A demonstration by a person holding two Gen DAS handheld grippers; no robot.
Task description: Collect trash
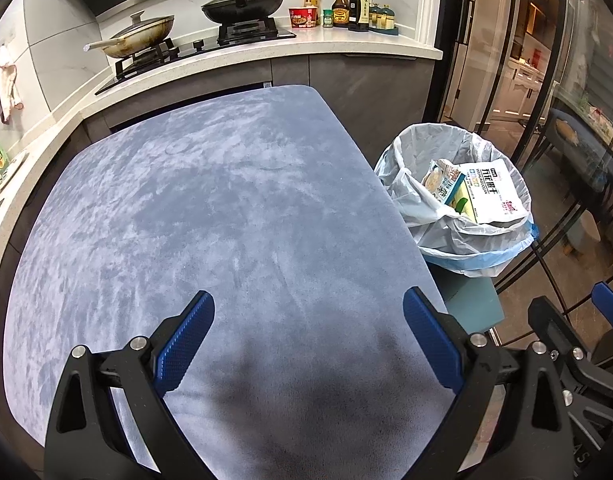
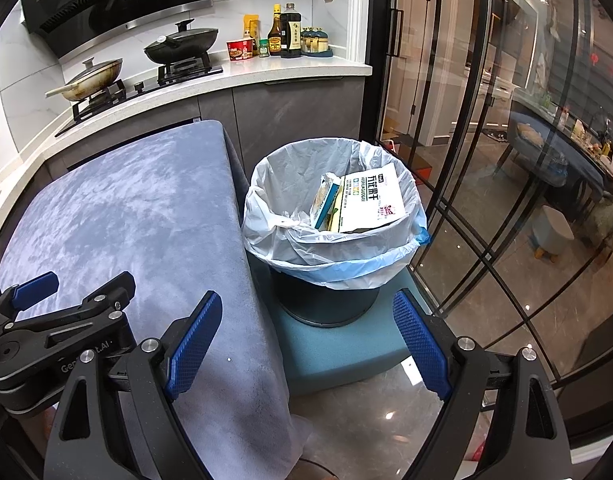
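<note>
Left wrist view: left gripper [image 1: 308,308] hangs over the grey-blue cloth-covered table [image 1: 226,200], jaws spread wide, nothing between the blue pads [image 1: 186,340]. The cloth shows bare from edge to edge; no wrapper or scrap on it that I can make out. Off the table's right edge stands the trash bin [image 1: 502,256], lined with a pale bag, already holding a white printed packet [image 1: 492,192] and a smaller teal-edged wrapper [image 1: 446,186]. Part of the other gripper shows at the lower right corner.

Right wrist view: right gripper [image 2: 306,312] is aimed down at the gap between table [image 2: 146,220] and bin [image 2: 346,268], jaws wide apart, empty. The bin sits on a teal block [image 2: 346,348] just beside the table. White packet [image 2: 372,196] and wrapper [image 2: 324,200] lean upright inside the liner, well below the rim on the near side. The left gripper [image 2: 86,284] shows at the left, over the cloth, also spread.

Judgement: the collecting looks done or nearly so. Trash is in the bin, both claws are free, the table carries nothing. Anything left would lie outside these views.
</note>
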